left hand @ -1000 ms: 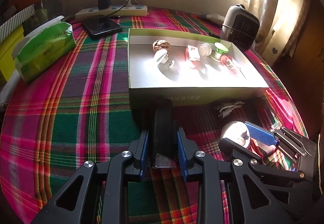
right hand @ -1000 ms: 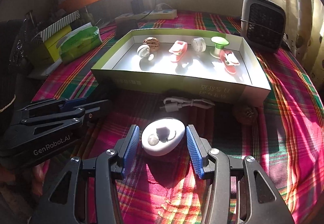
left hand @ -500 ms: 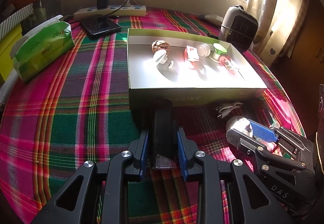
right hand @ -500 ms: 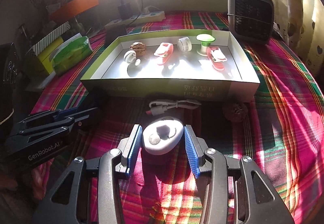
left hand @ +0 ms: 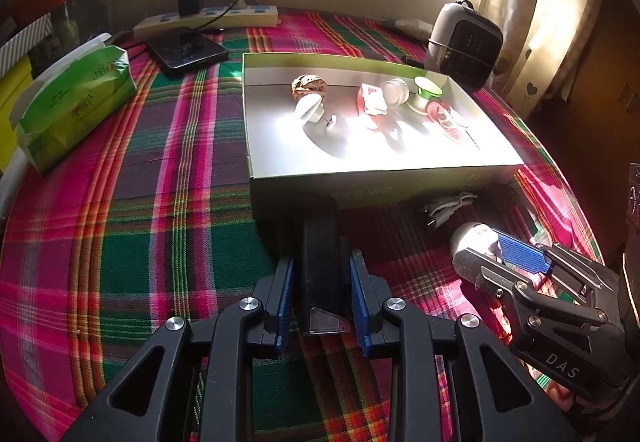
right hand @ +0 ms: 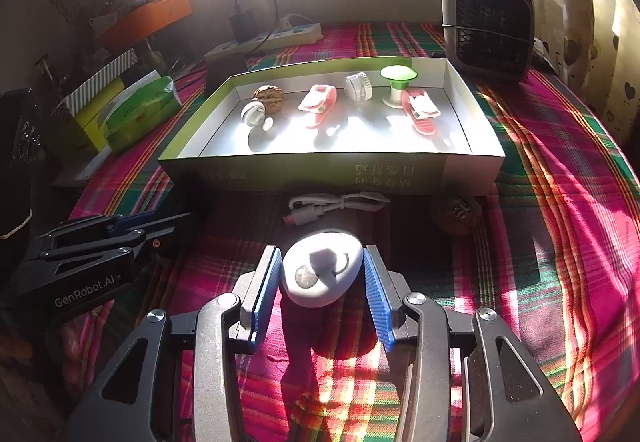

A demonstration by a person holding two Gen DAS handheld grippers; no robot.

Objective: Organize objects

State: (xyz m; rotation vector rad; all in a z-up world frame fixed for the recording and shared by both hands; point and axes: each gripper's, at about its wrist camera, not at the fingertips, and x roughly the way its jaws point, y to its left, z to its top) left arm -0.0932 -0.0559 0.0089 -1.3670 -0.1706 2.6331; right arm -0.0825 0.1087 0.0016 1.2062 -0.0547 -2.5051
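White oval case point(right hand: 320, 274) now pinched by narrowed right tongs point(right hand: 320, 282), left tongs point(left hand: 320, 282) unchanged, gripping black block point(left hand: 320, 254).

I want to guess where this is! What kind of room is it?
Probably a room in someone's home: a table with a plaid tablecloth sits under a sunny window with curtains, with a power strip and a tissue pack nearby.
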